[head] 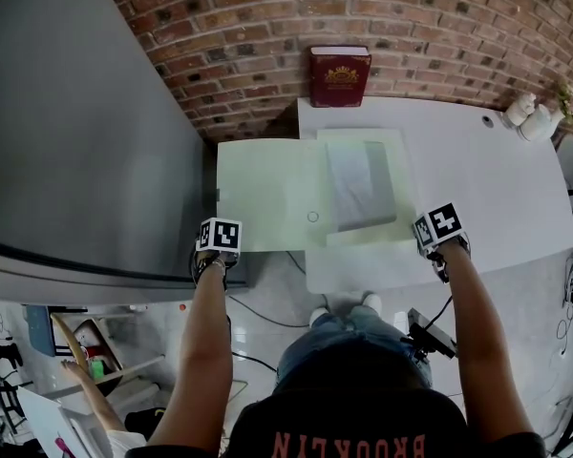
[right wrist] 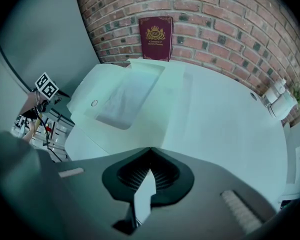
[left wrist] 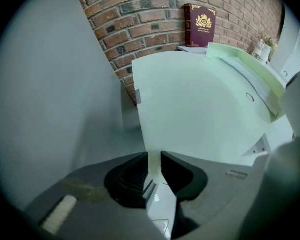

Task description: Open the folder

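**Pale-green folder spread open at the table's left end**

The folder [head: 363,232] lies open on the white table [head: 487,179], with a grey sheet [head: 358,184] inside it. Its cover [head: 267,198] reaches out flat beyond the table's left edge. The left tool [left wrist: 155,160] is clenched on the cover's near edge, with a pale strip pressed between its jaws. The right tool [right wrist: 150,151] has its jaws together at the table's near edge, just beside the folder. Whether they nip a thin edge cannot be told. A red book [head: 340,76] stands at the table's far edge.
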Tool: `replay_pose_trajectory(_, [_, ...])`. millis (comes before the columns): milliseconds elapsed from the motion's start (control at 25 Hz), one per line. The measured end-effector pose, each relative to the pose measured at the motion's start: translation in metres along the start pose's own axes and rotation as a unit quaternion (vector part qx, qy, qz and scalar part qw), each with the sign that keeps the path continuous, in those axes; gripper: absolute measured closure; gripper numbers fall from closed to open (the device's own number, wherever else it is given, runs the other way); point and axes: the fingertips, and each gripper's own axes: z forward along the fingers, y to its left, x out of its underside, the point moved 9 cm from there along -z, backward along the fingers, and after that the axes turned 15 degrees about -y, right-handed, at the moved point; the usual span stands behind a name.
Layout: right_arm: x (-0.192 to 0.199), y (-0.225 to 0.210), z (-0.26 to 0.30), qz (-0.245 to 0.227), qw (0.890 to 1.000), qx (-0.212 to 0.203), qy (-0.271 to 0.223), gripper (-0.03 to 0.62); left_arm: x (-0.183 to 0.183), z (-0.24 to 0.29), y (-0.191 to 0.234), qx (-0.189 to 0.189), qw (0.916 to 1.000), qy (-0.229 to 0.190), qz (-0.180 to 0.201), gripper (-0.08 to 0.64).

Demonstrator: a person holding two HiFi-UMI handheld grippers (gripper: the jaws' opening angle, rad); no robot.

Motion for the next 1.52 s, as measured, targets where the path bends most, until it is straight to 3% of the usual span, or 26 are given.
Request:
replay_pose_trajectory(240, [0.001, 0.000, 0.000, -0.003, 1.000, -0.004, -0.002, 0.589, 0.001, -0.003, 0.002, -0.016, 0.9999, -0.004, 0.005, 0.444])
replay_pose_trajectory(440, [0.000, -0.001, 0.000, -0.008, 1.000, -0.013, -0.004, 0.589, 0.000, -0.012, 0.012, -0.055, 0.9984, -0.015, 0.004, 0.326])
replay_pose_trajectory(880, [0.002, -0.002, 0.000, -0.036, 0.999, -0.036, -0.016, 0.589, -0.011, -0.046, 0.009, -0.110, 0.9930, -0.043, -0.003, 0.324])
replay_pose_trajectory(1520, [-0.005, 0.000, -0.007, -0.057, 0.996, -0.060, -0.029, 0.591, -0.027, -0.102, -0.002, -0.131, 0.9858, -0.095, -0.046, 0.324])
